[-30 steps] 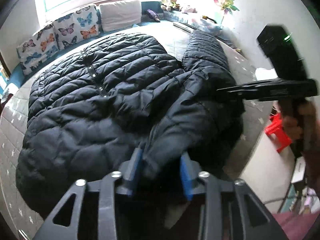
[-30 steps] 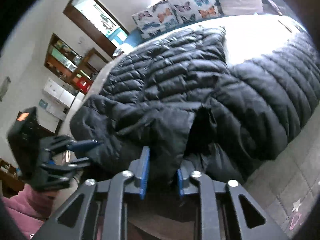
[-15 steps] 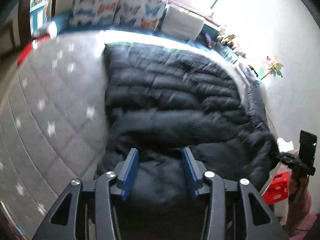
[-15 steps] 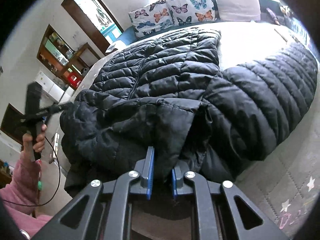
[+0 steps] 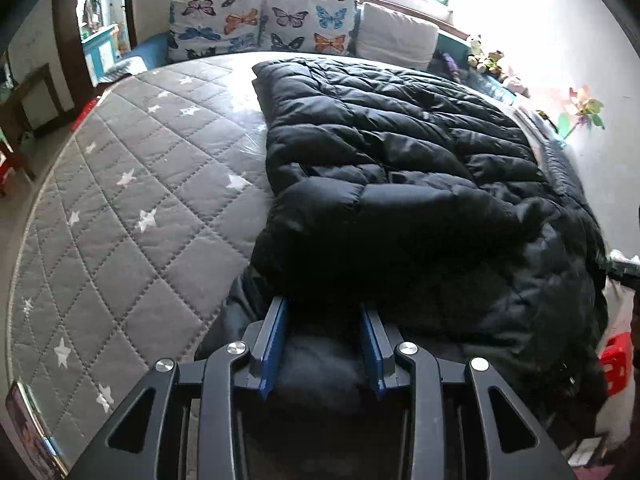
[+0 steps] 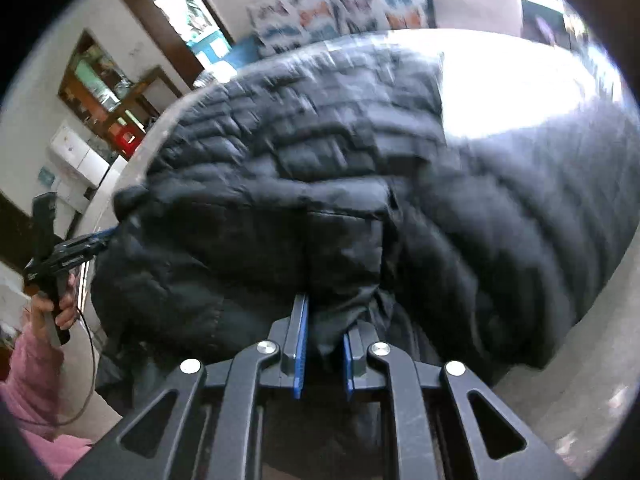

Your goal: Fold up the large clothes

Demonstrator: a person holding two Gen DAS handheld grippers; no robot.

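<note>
The black puffer jacket (image 5: 400, 184) lies on the grey star-quilted mattress (image 5: 132, 208), its long axis running from the near edge away toward the butterfly pillows (image 5: 264, 24) at the far end (one side lies folded over the body). The left gripper (image 5: 324, 336) has just been closing, and its blue pads pinch a thick fold at the jacket's near edge. The right gripper (image 6: 323, 344), jaws nearly together, clamps a bunched piece of the same jacket.

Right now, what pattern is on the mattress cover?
Grey diamond quilting with white stars on the mattress cover, clearest in the left wrist view.
</note>
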